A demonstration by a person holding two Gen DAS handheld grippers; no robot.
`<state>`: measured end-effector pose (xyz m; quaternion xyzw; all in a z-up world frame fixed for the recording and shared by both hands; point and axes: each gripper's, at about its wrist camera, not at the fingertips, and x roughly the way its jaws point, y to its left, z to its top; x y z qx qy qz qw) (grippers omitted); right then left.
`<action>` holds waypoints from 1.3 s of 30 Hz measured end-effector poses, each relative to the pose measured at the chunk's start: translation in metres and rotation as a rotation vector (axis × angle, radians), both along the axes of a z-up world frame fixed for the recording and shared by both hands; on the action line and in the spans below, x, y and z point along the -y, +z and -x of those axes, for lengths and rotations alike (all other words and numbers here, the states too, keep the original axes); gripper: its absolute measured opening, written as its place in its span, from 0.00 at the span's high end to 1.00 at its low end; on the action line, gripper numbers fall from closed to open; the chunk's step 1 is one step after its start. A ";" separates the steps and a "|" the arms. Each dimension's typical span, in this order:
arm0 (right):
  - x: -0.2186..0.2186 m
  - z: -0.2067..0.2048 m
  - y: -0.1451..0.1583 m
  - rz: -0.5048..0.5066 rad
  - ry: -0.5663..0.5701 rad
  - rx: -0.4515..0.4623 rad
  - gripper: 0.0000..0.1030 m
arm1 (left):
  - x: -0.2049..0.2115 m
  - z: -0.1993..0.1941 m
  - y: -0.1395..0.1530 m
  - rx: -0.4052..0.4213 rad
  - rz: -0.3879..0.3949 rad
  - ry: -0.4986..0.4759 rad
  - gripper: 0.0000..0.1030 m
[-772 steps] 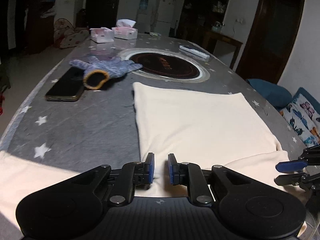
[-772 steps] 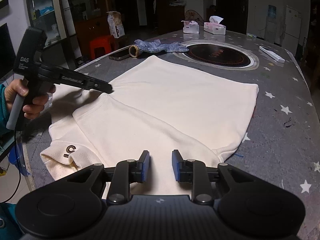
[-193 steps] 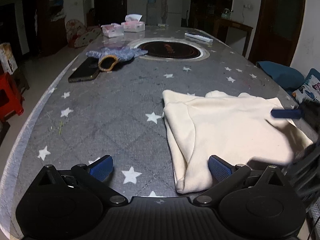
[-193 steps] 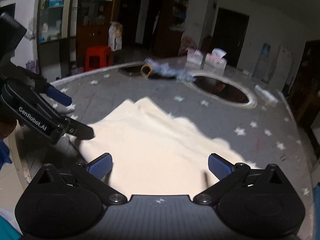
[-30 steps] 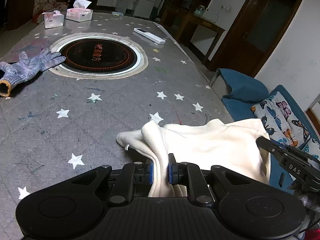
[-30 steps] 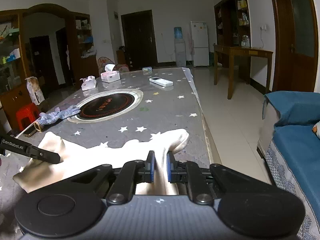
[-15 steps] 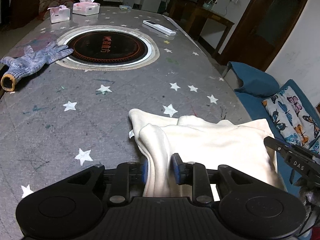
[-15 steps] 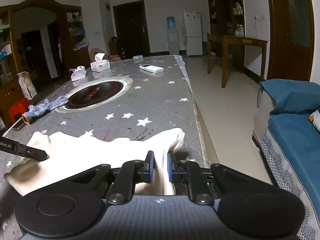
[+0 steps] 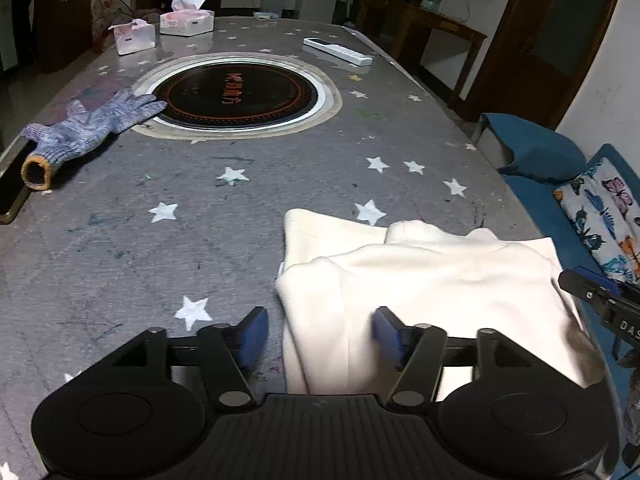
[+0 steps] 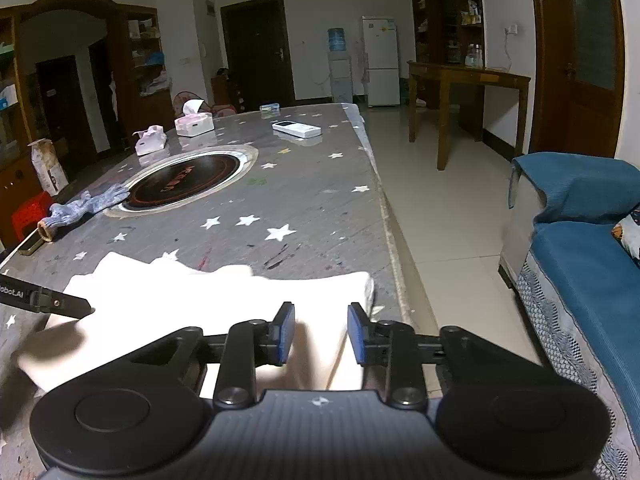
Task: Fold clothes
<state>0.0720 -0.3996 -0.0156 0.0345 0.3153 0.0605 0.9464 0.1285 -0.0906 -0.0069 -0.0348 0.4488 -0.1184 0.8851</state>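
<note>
A cream garment (image 9: 424,280) lies folded in a thick bundle on the grey star-patterned table (image 9: 200,216), near its front right corner. My left gripper (image 9: 318,334) is open, its blue pads either side of the bundle's near left edge. My right gripper (image 10: 320,332) is open over the bundle's right end (image 10: 224,300), beside the table's right edge. The right gripper's finger shows at the right in the left wrist view (image 9: 592,292). The left gripper's finger shows at the left in the right wrist view (image 10: 52,302).
A blue knitted glove (image 9: 88,128) and a dark phone (image 9: 12,188) lie at the table's left. A round inset hob (image 9: 236,94), two tissue boxes (image 9: 186,22) and a white remote (image 9: 336,50) lie farther back. A blue sofa (image 10: 580,248) stands right of the table.
Both grippers have opened and let go of the cream garment, which now rests folded on the table. Both have drawn back slightly.
</note>
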 end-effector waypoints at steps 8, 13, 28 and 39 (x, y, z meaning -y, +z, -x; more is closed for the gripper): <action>-0.010 0.009 -0.005 -0.005 0.021 -0.011 0.49 | 0.001 0.008 0.000 0.014 -0.024 0.016 0.14; -0.018 0.015 -0.005 0.001 0.040 -0.009 0.36 | 0.004 0.015 0.000 0.029 -0.046 0.018 0.05; -0.036 0.041 -0.006 0.014 0.066 -0.004 0.04 | 0.013 0.046 -0.002 0.061 -0.088 -0.004 0.00; -0.040 0.059 -0.005 0.002 0.056 0.002 0.00 | 0.016 0.072 -0.001 0.093 -0.117 -0.023 0.00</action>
